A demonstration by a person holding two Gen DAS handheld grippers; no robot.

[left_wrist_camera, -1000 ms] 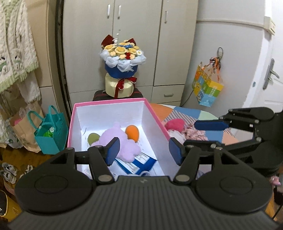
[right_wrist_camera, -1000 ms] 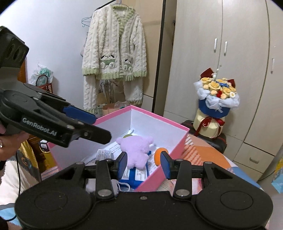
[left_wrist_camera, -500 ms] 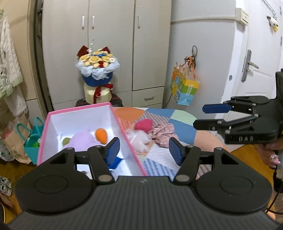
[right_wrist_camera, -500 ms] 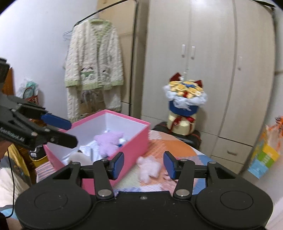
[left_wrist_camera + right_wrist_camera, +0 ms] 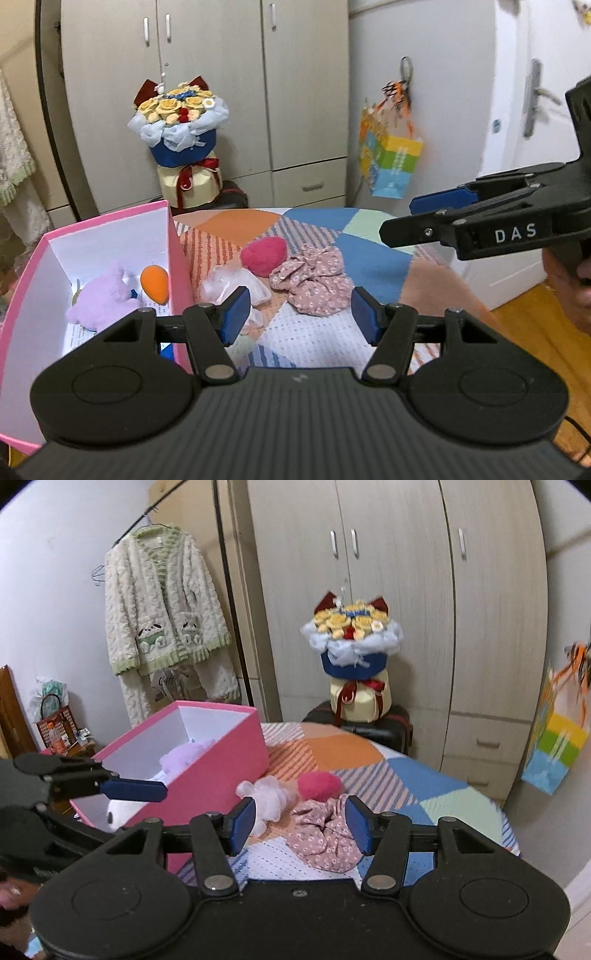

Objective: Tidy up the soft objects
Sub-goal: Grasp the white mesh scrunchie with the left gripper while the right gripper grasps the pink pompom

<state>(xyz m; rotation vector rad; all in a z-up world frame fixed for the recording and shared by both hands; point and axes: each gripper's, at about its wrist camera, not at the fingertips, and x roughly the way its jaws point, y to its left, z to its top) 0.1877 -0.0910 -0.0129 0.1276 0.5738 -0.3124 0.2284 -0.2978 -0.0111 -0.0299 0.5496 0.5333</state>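
Note:
A pink box [image 5: 173,236] [image 5: 221,768] with white inside stands on the left of the patchwork table. It holds a lilac plush toy [image 5: 103,299] [image 5: 186,755] and an orange egg-shaped sponge [image 5: 155,284]. Beside the box lie a white frilly scrunchie [image 5: 232,284] [image 5: 267,797], a magenta fluffy ball [image 5: 264,254] [image 5: 319,784] and a pink floral cloth [image 5: 314,284] [image 5: 325,838]. My left gripper [image 5: 299,317] is open and empty above the cloth. My right gripper [image 5: 301,829] is open and empty above the cloth; it also shows in the left wrist view [image 5: 443,210].
A flower bouquet [image 5: 181,136] [image 5: 354,657] stands on a dark case behind the table, before wardrobe doors. A colourful gift bag [image 5: 391,162] hangs at the right. A knitted cardigan [image 5: 162,627] hangs at the left. The table's right edge drops to a wooden floor [image 5: 546,332].
Both grippers have swung right, away from above the pink box towards the soft things lying on the table. The box has shifted to the left of both views. Both stay open.

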